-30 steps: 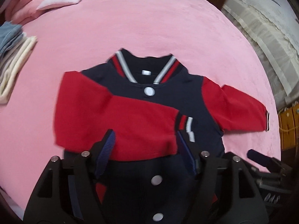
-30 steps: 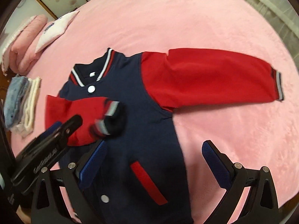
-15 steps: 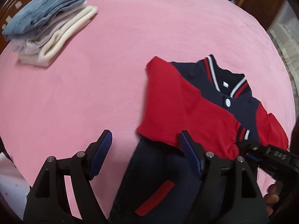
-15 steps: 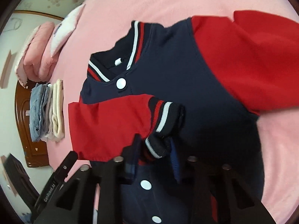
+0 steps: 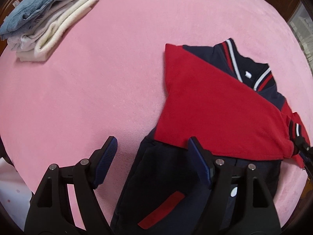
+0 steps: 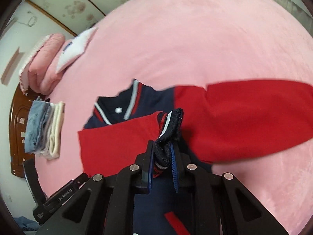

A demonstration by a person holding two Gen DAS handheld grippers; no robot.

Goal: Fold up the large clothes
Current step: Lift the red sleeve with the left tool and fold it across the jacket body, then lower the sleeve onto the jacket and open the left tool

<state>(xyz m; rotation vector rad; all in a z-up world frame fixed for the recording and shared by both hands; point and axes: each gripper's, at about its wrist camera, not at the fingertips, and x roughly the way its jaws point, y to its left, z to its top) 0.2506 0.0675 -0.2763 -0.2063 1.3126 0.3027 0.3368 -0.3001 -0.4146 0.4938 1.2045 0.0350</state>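
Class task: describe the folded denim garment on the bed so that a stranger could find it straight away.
Start at the pink bed and look away from the red and navy jacket toward the far edge, where a small stack of folded clothes sits. The denim garment lies on top, the only faded blue piece above cream and white ones.

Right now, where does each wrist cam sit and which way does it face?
Left wrist: on the left hand-held gripper, aimed steeply down at the jacket on the pink bedspread; its open jaws straddle the jacket's edge, touching nothing.
Right wrist: on the right hand-held gripper, aimed down along its fingers; its jaws have just been closing and pinch the striped cuff of the folded-over sleeve.
Shared: both show the jacket, the bedspread and the folded clothes stack; each also catches part of the other gripper at its edge.
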